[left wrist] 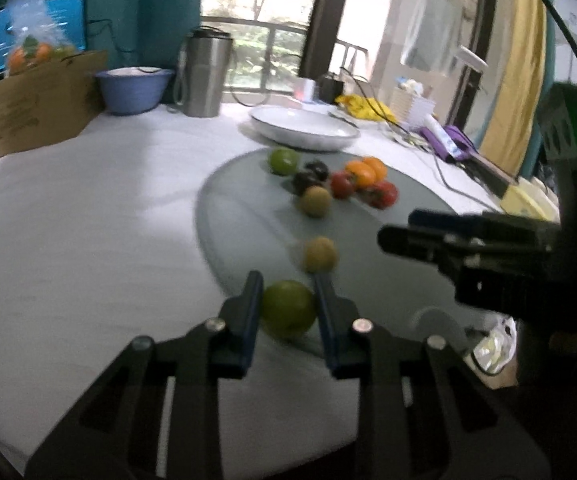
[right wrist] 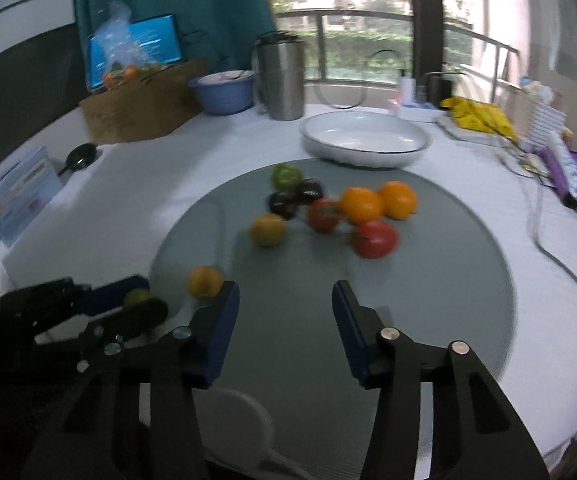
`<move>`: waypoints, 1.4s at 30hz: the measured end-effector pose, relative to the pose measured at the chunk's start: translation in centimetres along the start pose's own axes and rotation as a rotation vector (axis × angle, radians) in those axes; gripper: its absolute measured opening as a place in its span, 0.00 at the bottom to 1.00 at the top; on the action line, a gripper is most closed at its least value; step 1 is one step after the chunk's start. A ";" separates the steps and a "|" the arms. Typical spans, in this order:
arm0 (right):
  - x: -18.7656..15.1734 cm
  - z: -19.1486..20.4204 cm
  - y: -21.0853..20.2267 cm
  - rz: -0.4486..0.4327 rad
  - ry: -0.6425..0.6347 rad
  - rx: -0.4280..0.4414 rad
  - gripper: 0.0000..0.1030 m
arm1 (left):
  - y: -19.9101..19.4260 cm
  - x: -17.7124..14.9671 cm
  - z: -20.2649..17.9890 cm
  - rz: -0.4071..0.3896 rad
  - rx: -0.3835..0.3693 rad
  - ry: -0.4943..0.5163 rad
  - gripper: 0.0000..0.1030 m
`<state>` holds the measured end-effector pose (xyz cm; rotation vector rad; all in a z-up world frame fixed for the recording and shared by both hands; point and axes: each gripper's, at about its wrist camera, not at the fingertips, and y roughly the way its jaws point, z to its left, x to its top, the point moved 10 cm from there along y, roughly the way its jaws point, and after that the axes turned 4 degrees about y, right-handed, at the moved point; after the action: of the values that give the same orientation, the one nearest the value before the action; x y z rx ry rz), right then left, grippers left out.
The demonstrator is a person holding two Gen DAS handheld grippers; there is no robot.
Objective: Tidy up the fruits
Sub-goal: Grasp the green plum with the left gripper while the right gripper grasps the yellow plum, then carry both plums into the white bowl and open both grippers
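Observation:
A green fruit (left wrist: 288, 310) sits at the near edge of the round grey mat (left wrist: 248, 216), and my left gripper (left wrist: 288, 279) is shut on it, one blue pad on each side. The right wrist view shows the same grip at the left (right wrist: 150, 297). My right gripper (right wrist: 286, 292) stands open above bare mat (right wrist: 428, 280) with nothing between its fingers. A yellow fruit (right wrist: 204, 282) lies just beyond its left finger. Further back are another green fruit (right wrist: 285, 175), two dark fruits (right wrist: 294, 198), two oranges (right wrist: 380, 202), two red tomatoes (right wrist: 374, 238) and a yellow-green fruit (right wrist: 268, 230).
A white dish (right wrist: 364, 140) stands behind the mat. Along the back are a cardboard box (right wrist: 144, 110) with bagged fruit, a blue bowl (right wrist: 224, 94) and a steel tumbler (right wrist: 282, 80). Cables (right wrist: 560, 256), a yellow cloth (right wrist: 476, 114) and purple items crowd the right edge.

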<state>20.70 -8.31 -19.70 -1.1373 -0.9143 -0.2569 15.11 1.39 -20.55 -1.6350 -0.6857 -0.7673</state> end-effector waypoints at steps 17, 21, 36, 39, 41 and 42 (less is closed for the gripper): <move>-0.4 5.5 4.7 0.119 -0.074 0.094 0.25 | -1.3 1.3 5.6 -0.046 0.072 -0.062 0.27; -0.1 5.4 4.9 0.113 -0.078 0.101 0.25 | -1.1 1.8 5.6 -0.044 0.076 -0.057 0.27; 3.8 1.1 3.3 0.016 -0.043 0.087 0.25 | 1.5 6.6 3.1 -0.053 0.075 -0.012 0.27; 4.8 -0.1 3.0 -0.003 -0.034 0.083 0.25 | 2.5 7.8 2.3 -0.049 0.067 -0.007 0.27; 5.7 -1.1 2.8 -0.019 -0.025 0.081 0.25 | 3.3 8.7 1.8 -0.047 0.061 -0.004 0.27; 6.1 -1.6 2.8 -0.027 -0.021 0.079 0.25 | 3.6 9.0 1.6 -0.047 0.061 -0.003 0.27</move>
<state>27.06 -6.89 -17.25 -1.0565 -0.9512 -0.2294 23.64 2.67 -15.83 -1.5704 -0.7450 -0.7702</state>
